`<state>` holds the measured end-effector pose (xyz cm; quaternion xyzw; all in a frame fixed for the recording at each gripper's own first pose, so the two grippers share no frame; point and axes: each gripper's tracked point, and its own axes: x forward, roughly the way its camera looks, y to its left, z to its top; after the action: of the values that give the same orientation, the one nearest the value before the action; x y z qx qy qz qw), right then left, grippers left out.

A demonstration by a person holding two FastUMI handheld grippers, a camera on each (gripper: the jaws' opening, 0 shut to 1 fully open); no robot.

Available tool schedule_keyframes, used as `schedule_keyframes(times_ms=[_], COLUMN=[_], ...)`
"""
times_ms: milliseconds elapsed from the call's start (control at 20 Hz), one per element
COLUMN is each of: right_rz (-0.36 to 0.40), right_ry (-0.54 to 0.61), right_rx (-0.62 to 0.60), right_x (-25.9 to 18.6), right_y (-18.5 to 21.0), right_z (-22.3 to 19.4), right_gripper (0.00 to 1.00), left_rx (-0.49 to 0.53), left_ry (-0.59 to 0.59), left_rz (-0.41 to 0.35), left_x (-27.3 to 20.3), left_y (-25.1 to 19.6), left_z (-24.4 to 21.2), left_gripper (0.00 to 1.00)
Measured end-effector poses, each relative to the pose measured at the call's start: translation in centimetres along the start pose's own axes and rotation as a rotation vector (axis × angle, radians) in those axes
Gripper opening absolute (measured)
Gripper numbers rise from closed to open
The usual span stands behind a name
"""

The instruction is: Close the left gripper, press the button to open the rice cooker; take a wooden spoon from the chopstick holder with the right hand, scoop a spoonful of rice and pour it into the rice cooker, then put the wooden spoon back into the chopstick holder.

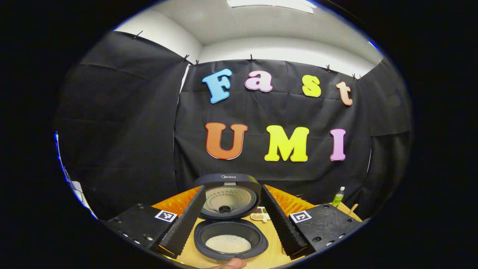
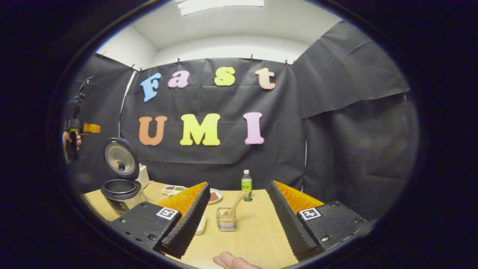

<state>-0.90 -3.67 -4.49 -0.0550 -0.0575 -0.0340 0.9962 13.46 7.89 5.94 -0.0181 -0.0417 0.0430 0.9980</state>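
On the counter (image 2: 257, 228), the rice cooker (image 1: 229, 224) stands with its lid (image 1: 227, 196) raised and white rice (image 1: 227, 243) in its pot. Above it, the left hand-held gripper (image 1: 233, 228) has its fingers spread wide, empty. The right hand-held gripper (image 2: 239, 224) is likewise spread and empty, facing the chopstick holder (image 2: 226, 219), where the wooden spoon (image 2: 236, 204) leans. Behind stands a green bottle (image 2: 246, 185).
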Motion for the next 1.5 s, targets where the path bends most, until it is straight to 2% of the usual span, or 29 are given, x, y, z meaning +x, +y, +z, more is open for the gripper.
schedule_keyframes(times_ms=[250, 350, 450, 600, 750, 850, 900, 950, 1000, 1050, 1150, 1200, 1300, 1350, 1500], right_rz=[0.009, 0.003, 0.033, 0.058, 0.053, 0.054, 0.059, 0.058, 0.056, 0.051, 0.043, 0.042, 0.052, 0.056, 0.074], right_ry=[0.001, 0.007, 0.019, 0.02, 0.018, 0.015, 0.018, 0.022, 0.026, 0.031, 0.043, 0.049, 0.057, 0.065, 0.097], right_rx=[-0.004, 0.008, 0.03, 0.053, 0.059, 0.063, 0.066, 0.073, 0.078, 0.084, 0.089, 0.087, 0.079, 0.075, 0.063], right_x=[-0.4, -0.1, -0.2, 0.0, 0.3, 0.3, 0.3, 0.5, 0.6, 0.9, 1.4, 1.6, 2.0, 2.4, 2.9], right_y=[-1.8, -2.4, -2.0, -1.8, -1.9, -1.9, -1.8, -1.9, -2.0, -2.0, -2.0, -1.9, -1.2, -0.9, 0.1], right_z=[-0.1, -0.5, -1.2, -1.5, -1.8, -1.9, -2.1, -2.5, -2.7, -2.8, -3.3, -3.5, -4.0, -4.4, -5.6], right_gripper=[1.0, 1.0, 1.0, 1.0, 1.0, 1.0, 1.0, 1.0, 1.0, 1.0, 1.0, 1.0, 1.0, 0.98, 0.96], left_rx=[-0.012, -0.022, -0.012, 0.033, 0.011, 0.04, 0.051, 0.052, 0.042, 0.029, 0.018, 0.024, 0.017, 0.018, 0.015], left_ry=[-0.047, -0.057, -0.033, -0.049, -0.009, 0.068, 0.109, 0.068, 0.086, 0.09, 0.099, 0.096, 0.102, 0.109, 0.107], left_rz=[0.023, 0.009, 0.004, 0.059, 0.063, 0.105, 0.115, 0.104, 0.087, 0.08, 0.082, 0.081, 0.082, 0.081, 0.088], left_x=[7.2, 10.0, 11.8, 13.9, 15.4, 16.6, 16.5, 16.5, 16.6, 16.3, 16.3, 16.2, 15.6, 14.8, 12.5], left_y=[0.7, 0.5, 0.7, 2.1, 2.3, 3.5, 3.7, 3.5, 3.0, 2.9, 2.9, 3.0, 2.8, 2.6, 2.3], left_z=[1.3, 1.0, -0.2, -0.2, -1.4, -3.5, -4.6, -3.6, -3.9, -4.0, -4.4, -4.4, -4.6, -4.9, -5.6], left_gripper=[0.94, 0.94, 0.94, 0.94, 0.94, 0.94, 0.94, 0.84, 1.0, 0.95, 1.0, 0.97, 1.0, 0.97, 0.97])
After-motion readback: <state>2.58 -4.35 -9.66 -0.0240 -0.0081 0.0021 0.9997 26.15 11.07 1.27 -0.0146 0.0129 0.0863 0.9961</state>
